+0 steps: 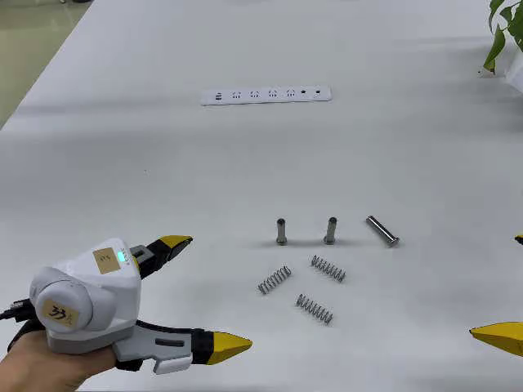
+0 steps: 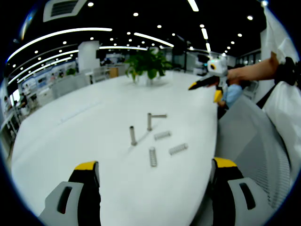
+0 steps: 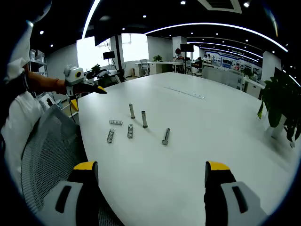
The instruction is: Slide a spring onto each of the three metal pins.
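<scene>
Head view: left gripper [image 1: 204, 294] sat low at left, jaws apart, empty, probably staged for first pick. Three springs [image 1: 314, 309] lay loose on table [image 1: 122, 163], none threaded yet. Two upright pins [image 1: 281, 231] stood just behind them, ready to receive spring. Third pin [image 1: 382, 231] lay on its side, likely harder to load. Right gripper [image 1: 505, 286] had jaws apart, empty, mostly cut off by frame edge. Spring ends were too small to judge.

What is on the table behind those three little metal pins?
Beyond the pins, bare white table, then a flat white power strip; plant leaves at the far right. Nothing there is covered.
</scene>
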{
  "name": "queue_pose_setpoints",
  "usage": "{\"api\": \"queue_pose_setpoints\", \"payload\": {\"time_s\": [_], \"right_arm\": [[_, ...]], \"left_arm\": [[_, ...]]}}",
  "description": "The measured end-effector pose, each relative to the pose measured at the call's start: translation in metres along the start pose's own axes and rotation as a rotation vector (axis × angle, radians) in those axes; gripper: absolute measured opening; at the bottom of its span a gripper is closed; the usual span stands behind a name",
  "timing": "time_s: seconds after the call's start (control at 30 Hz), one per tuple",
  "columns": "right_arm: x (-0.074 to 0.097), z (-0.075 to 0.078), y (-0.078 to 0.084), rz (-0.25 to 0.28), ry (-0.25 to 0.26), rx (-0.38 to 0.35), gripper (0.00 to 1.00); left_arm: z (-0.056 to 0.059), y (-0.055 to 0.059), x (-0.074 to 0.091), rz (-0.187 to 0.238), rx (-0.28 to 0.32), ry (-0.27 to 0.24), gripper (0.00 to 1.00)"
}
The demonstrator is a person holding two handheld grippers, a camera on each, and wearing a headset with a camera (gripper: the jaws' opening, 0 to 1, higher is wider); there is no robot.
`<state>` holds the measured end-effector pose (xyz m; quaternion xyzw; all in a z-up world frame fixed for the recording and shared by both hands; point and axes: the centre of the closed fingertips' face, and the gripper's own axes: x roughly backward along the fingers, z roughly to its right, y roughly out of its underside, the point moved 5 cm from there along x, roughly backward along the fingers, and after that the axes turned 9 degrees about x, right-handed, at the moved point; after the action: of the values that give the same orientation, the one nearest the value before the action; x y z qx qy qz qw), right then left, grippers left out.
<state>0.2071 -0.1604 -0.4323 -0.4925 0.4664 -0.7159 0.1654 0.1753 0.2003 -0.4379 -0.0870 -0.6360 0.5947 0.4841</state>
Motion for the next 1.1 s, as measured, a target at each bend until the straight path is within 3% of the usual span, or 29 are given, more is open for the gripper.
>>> {"api": "queue_pose_setpoints", "payload": {"time_s": [0.7,1.1], "right_arm": [[-0.004,0.0,0.001,-0.011,-0.01,-0.001,0.95],[-0.011,0.007,-0.012,-0.015,-0.026,0.018,0.94]], "left_arm": [[-0.001,0.001,-0.002,0.002,0.007,0.005,1.0],[0.0,0.002,-0.004,0.0,0.009,0.016,1.0]]}}
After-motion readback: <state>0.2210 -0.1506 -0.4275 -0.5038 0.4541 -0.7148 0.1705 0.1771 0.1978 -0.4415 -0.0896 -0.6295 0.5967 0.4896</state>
